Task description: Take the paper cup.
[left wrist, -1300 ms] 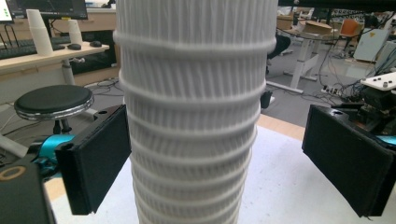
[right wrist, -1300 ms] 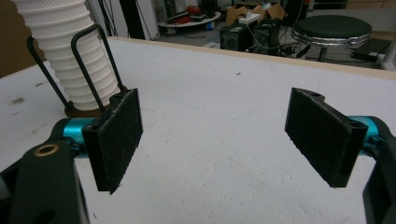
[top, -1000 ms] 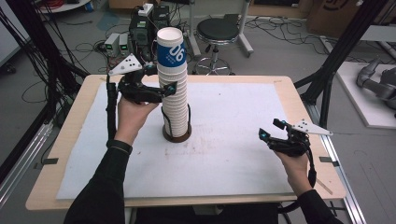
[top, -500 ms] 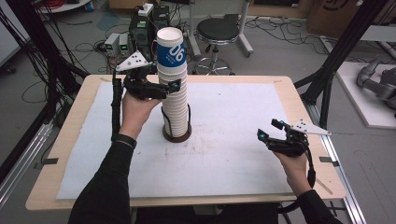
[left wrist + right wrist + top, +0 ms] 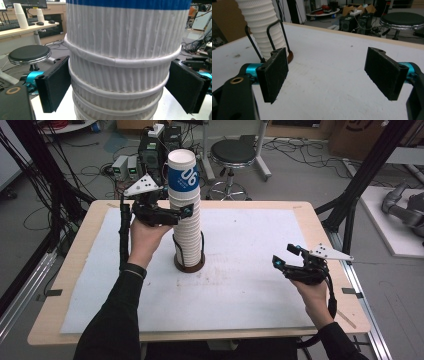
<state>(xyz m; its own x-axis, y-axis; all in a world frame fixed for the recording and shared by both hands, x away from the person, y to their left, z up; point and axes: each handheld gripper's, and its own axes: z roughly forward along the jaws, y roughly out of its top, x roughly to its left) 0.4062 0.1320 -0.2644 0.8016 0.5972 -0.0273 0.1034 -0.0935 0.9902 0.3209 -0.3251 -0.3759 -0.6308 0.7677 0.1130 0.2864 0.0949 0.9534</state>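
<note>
Tall stack of white ribbed paper cups [image 5: 185, 215], top one with a blue band, standing upright in a brown-based wire holder [image 5: 189, 262], left of the table's centre.

One tall stack of cups [image 5: 186, 215] stands in one holder [image 5: 189, 264] on one table [image 5: 320, 227]; its cups are too tightly nested to count. Two grippers work here: the left gripper [image 5: 186, 211] and the right gripper [image 5: 284, 256]; one stool [image 5: 239, 153] stands behind.

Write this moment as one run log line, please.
left gripper: fingers astride cup stack, just closing, no visible contact | right gripper: open, empty, above table | holder: stack seated
</note>
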